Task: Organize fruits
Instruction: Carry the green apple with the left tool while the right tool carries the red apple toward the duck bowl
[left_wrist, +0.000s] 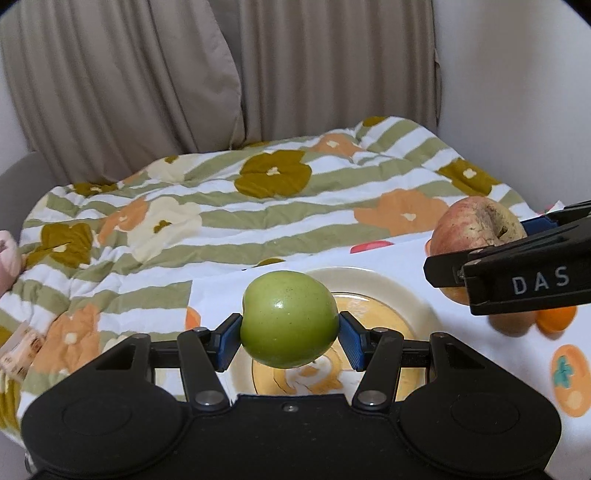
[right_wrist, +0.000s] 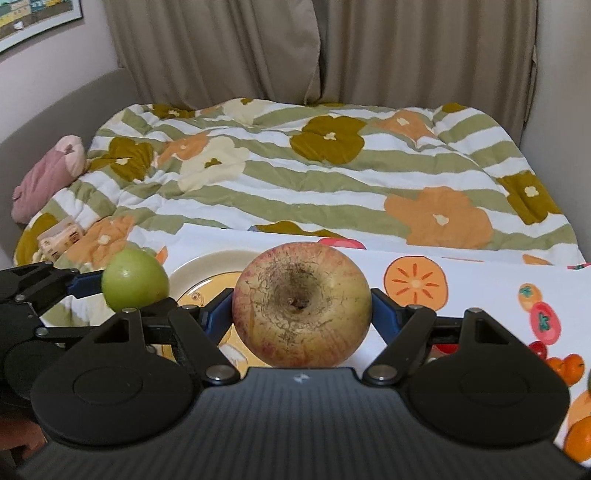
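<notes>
Red apple (right_wrist: 302, 304): large, round, yellow-tan with red streaks and a web of brown cracks around a dark hollow that faces the right wrist camera. It is clamped between the blue pads of the right gripper (right_wrist: 302, 314), whose jaws stand wide around it, and it is held in the air above a white cloth (right_wrist: 480, 280) printed with orange fruit.

Green apple (left_wrist: 289, 320): smaller, smooth, glossy, evenly green with fine dark specks. The left gripper (left_wrist: 289, 334) holds it between its blue pads, with the jaws at a narrower spread, above a cream plate (left_wrist: 369, 278) with a yellow centre and a picture on it.

The plate lies on the cloth, which lies over a quilt (left_wrist: 221, 206) striped green and white with large orange, olive and cream flowers. Beige curtains (left_wrist: 147, 81) hang behind.

The left wrist view shows the red apple from the side, at the right edge, partly hidden behind the black right gripper marked "DAS". Some orange-coloured round shapes below it are too blurred to tell.

The right wrist view shows the green apple at the left, beside the plate's rim, a pink cloth bundle (right_wrist: 48, 177) and a small printed pack (right_wrist: 61, 238) on the quilt's left side, a framed picture (right_wrist: 33, 22) on the wall, and oranges (right_wrist: 580, 435) at the lower right edge.
</notes>
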